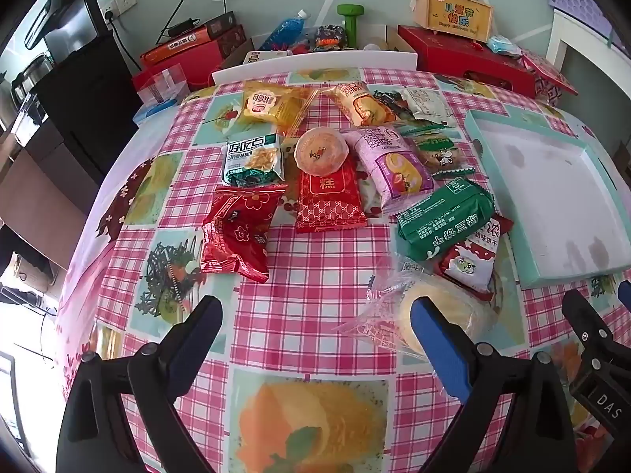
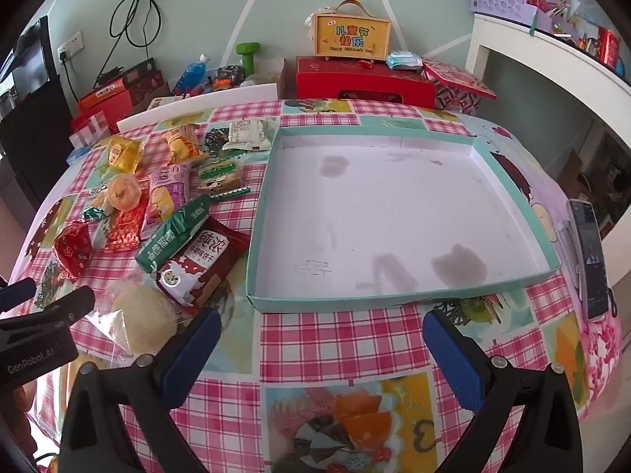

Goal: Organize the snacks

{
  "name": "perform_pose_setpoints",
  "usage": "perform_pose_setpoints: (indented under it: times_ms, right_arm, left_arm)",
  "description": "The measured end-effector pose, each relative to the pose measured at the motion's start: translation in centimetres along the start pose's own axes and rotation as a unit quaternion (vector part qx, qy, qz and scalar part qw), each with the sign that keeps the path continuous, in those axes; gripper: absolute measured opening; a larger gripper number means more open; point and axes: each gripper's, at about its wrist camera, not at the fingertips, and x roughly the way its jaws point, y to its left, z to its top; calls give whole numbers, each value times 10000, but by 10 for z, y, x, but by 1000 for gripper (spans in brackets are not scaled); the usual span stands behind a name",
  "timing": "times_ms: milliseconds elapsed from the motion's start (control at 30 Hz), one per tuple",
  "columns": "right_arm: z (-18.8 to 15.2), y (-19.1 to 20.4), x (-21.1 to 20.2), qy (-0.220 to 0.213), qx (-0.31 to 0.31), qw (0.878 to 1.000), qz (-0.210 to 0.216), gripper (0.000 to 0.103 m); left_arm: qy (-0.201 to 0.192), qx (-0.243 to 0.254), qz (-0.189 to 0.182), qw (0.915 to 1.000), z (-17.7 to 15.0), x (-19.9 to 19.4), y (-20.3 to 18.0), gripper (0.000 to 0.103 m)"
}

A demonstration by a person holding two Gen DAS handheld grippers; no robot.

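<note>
On table, green packet (image 1: 443, 218): "绿豆饼干" is read.
Teal tray (image 2: 512, 181): nothing is held inside.
Left gripper (image 1: 315, 315), right gripper (image 2: 321, 325): fingers spread wide, nothing gripped.

**Snacks loose, tray bare**

Teal-rimmed tray (image 2: 512, 181), white inside with faint stains, flat on the table. Snack pile lies at its 9 o'clock: green biscuit pack (image 2: 173, 232) overlapping dark-red milk biscuit pack (image 2: 201, 264), clear-wrapped round pastry (image 2: 144, 321) at their 6 o'clock, pink cake pack (image 1: 388, 165) and red flower-print pack (image 1: 236, 236) further left.
</note>
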Motion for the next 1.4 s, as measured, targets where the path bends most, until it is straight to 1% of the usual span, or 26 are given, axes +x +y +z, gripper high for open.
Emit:
perform_pose_setpoints:
  times_ms: [33,67,133,400,933,1400]
  right_arm:
    - [0,0,0,5,7,10000,0,103]
    - [1,0,0,16,59,9999,93,103]
    - [1,0,0,13,40,10000,85,103]
    - [3,3,0,2,-89,9999,50,103]
    - [0,7,-2,-33,-197,9998,23,103]
    - [0,9,-3,-36,-250,9997,18,103]
  left_arm:
    - [-6,19,0,10000,0,0,0,97]
    - [-14,36,6,10000,0,0,1,97]
    - [-75,75,72,9999,0,-3,0,97]
    - [-85,174,180,9997,-1,-5,2,97]
    - [-10,82,257,9996,-1,0,2,97]
    - [88,33,248,9996,-2,4,4,97]
